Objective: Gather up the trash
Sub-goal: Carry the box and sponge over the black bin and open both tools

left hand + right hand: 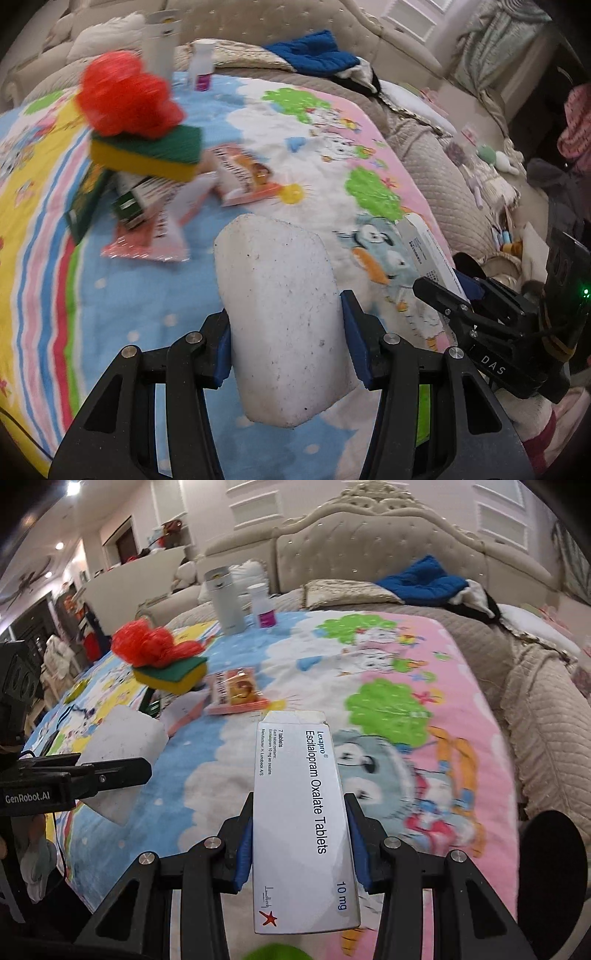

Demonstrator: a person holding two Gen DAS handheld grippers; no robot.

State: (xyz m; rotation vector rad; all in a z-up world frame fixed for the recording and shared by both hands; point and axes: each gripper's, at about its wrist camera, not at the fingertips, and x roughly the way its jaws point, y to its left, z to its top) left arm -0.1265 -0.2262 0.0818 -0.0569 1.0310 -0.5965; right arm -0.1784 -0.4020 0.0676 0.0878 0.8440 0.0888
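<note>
At six o'clock in each wrist view, blue pads clamp an object: the left gripper [286,345] grips a white foam block [280,314], the right gripper [299,843] a white Lexapro tablet box [301,812], both above the cartoon blanket [424,701]. Toward eleven o'clock lie snack packets [240,177], a yellow-green sponge [147,155] and a red mesh ball [125,99].

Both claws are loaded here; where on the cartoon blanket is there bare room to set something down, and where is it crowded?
Free: the wide pink and white stretch of the blanket, between the snack packet and the beige quilt. Also the blue patch ahead of the white foam block. Crowded: the left side, where the sponge, red mesh ball and wrappers pile up, and the far edge by the flask and bottle.
</note>
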